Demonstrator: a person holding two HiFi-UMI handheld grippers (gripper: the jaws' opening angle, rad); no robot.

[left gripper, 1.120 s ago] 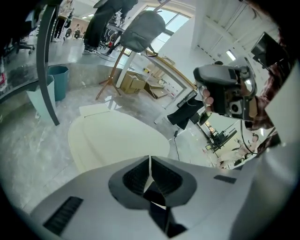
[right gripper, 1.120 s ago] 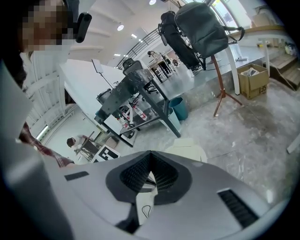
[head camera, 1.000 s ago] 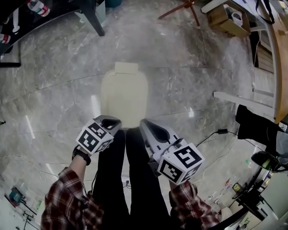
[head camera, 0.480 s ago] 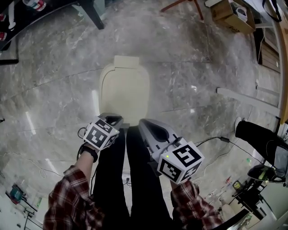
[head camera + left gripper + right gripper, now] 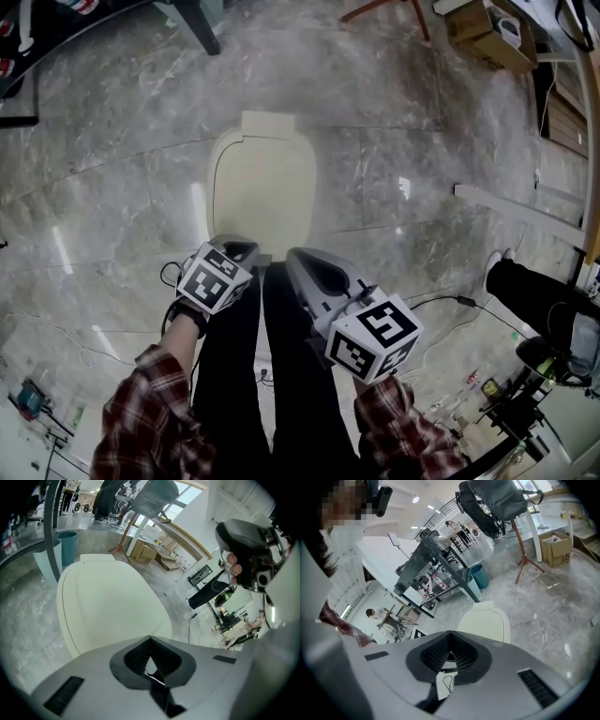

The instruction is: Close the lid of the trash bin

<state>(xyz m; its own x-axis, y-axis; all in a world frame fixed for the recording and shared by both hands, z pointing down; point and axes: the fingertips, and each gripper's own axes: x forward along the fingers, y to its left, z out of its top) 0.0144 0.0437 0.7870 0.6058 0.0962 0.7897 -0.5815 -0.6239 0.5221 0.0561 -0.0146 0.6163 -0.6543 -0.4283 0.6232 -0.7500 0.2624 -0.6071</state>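
A cream trash bin (image 5: 262, 183) stands on the marble floor in front of my legs, its lid lying flat and closed. It also fills the left gripper view as a wide cream lid (image 5: 108, 602) and shows smaller in the right gripper view (image 5: 485, 620). My left gripper (image 5: 234, 248) hovers just before the bin's near edge, jaws shut with nothing in them. My right gripper (image 5: 298, 255) is beside it, a little to the right, also shut and empty. Neither one touches the bin.
A black table leg (image 5: 202, 33) and wooden stand legs (image 5: 389, 14) are beyond the bin. A cardboard box (image 5: 483, 33) sits at the far right, with a white board (image 5: 525, 216) and a black object (image 5: 534, 295) to the right. Cables (image 5: 450, 305) trail on the floor.
The lid looks flat in all frames. My left gripper has shifted slightly right and the head view has tilted a little; the right gripper has barely moved.
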